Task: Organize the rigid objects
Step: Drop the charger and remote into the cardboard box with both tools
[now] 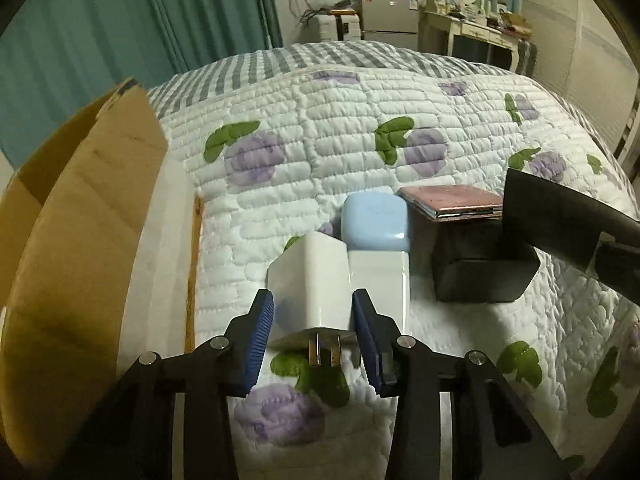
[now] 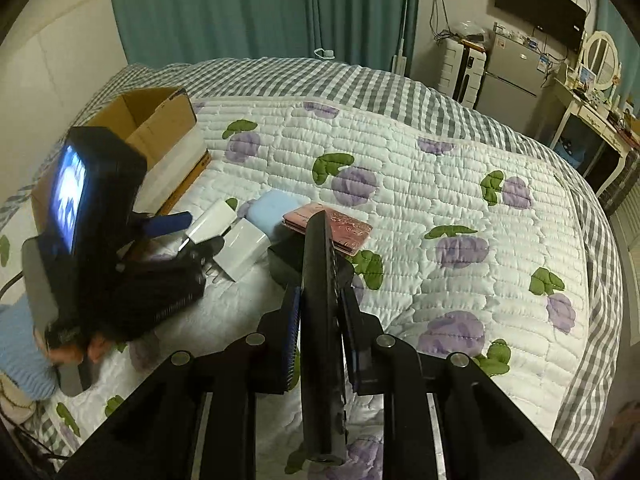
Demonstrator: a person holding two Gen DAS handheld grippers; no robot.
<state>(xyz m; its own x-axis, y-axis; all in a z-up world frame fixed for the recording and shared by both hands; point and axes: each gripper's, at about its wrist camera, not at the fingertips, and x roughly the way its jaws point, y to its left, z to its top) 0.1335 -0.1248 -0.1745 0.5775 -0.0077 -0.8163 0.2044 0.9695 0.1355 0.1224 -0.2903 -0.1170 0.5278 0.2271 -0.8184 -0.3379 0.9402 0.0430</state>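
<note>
Left gripper (image 1: 313, 322) clamps a white charger (image 1: 310, 280) on the quilt (image 1: 340, 152), cardboard box (image 1: 80, 216) at nine o'clock; right gripper (image 2: 320, 320) grips a black slab (image 2: 322, 312). Mid-pickup, seemingly; next, lift and carry boxward.

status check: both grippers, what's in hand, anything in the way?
Left hand-held gripper shut on white charger. Right hand-held gripper shut on black remote. Cardboard box open at left; nothing between.
</note>
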